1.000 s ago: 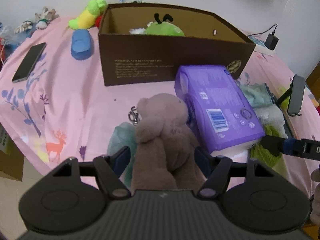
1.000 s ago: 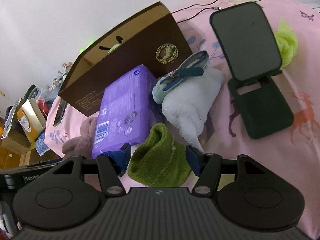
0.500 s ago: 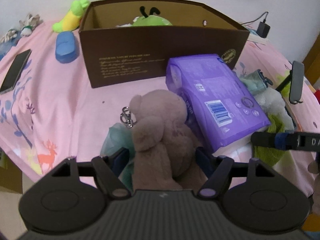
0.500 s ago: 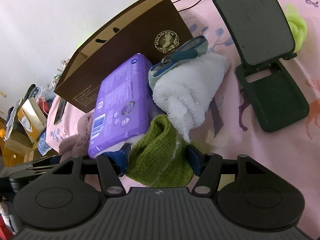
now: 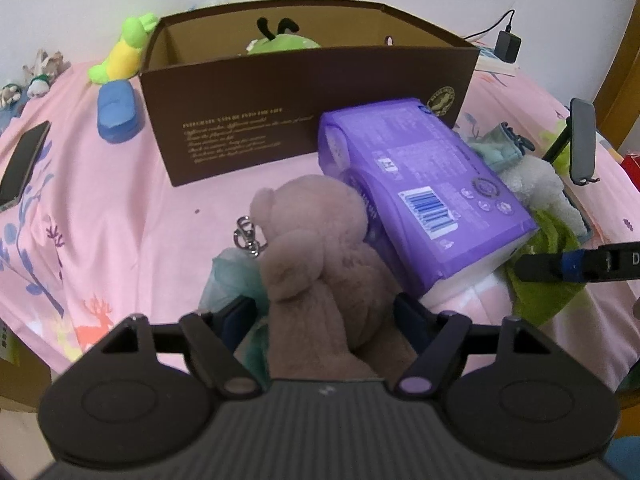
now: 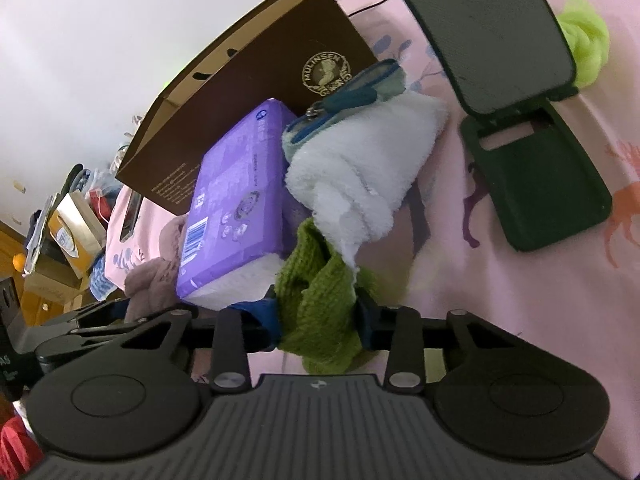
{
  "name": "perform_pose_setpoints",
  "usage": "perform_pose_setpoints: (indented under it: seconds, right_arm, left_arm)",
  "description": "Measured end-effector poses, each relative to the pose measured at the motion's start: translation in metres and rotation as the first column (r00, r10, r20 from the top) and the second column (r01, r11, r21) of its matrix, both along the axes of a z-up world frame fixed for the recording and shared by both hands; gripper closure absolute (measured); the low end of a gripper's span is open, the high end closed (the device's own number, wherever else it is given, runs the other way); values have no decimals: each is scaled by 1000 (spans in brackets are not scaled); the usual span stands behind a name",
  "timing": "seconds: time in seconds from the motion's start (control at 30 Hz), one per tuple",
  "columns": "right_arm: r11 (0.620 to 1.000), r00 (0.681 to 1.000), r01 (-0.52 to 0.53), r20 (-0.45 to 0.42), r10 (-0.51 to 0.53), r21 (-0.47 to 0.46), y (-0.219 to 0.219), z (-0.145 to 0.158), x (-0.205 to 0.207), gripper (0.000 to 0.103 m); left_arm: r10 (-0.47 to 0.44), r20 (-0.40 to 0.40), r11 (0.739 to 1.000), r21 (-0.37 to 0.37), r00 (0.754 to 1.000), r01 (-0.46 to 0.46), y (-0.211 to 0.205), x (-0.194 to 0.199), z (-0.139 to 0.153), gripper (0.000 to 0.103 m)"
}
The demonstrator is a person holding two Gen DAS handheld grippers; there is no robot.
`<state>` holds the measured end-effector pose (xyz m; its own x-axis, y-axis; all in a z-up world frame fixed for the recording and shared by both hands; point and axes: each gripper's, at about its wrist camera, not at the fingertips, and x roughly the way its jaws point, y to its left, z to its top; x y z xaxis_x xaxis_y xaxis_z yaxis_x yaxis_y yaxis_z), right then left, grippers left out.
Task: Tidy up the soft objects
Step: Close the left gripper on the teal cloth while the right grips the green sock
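The left gripper (image 5: 324, 312) has its fingers clamped on the body of a brown plush bear (image 5: 320, 256), one finger on each flank, so the soft toy is squeezed at its thickest part and its head points away toward the brown box (image 5: 304, 108). A metal clip (image 5: 248, 236) hangs off the bear's head, and a pale green bag (image 5: 228, 276) lies crumpled just under and left of it. The right gripper (image 6: 318, 316) is closed on a green knitted cloth (image 6: 316, 300) — the fingers pinch a bunched fold near its lower end, and the rest sags around them.

Just beyond both sits a purple pack of tissues (image 5: 420, 196), tilted, its far end near the box wall and its near end beside the green cloth. A white fluffy towel (image 6: 360, 172) and a teal pouch (image 6: 344, 100) are heaped against its right side, the towel touching the green cloth. Further right stands a black phone stand (image 6: 520, 120).

The box is open at the top with a green plush (image 5: 284, 42) already inside, which suggests it is the collecting place. A yellow-green toy (image 5: 120, 50), a blue item (image 5: 118, 110) and a phone (image 5: 24, 168) lie on the pink sheet (image 5: 100, 208) to its left. Both grips look ready for a lift toward the box.
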<state>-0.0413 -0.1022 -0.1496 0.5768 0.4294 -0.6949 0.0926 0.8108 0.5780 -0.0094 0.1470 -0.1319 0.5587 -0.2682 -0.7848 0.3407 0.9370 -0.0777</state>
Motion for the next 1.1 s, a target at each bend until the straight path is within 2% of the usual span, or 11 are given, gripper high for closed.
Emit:
perform_pose_setpoints:
  seconds: [0.37,0.47,0.73,0.9,0.93,1.0,1.1]
  right_arm:
    - [997,999,49,-3,-49,56,-7,-4,-5,86]
    - [996,998,58,-7,-58,73,-9,-5,-6,86]
    - [994,998,62,-15,-61,88,-13,-5,-8,86]
    - [995,998,58,-12,-57,85,-10,-4,-9,87]
    - [994,998,56,-16,-55,89,-10,-4,-9,86]
    - [994,998,61,-21,-59,96,-11,-5,-8,86]
    - [993,998,62,-27,-60,100,-12,-5,-7,86]
  left_arm:
    - [13,29,1000,-12,999,-13,3,-5,-3,28]
    - [16,32,1000,-23,999,-15,5,-6,0,41]
    - [16,50,1000,-10,999,-16,1,-17,6,51]
    - [5,63,1000,-7,998,-5,-1,-26,7,51]
    - [9,64,1000,-8,998,-8,-1,-26,7,49]
    - [18,60,1000,-7,998,-17,0,-26,4,40]
    - [17,65,1000,-22,998,-16,3,-30,1,38]
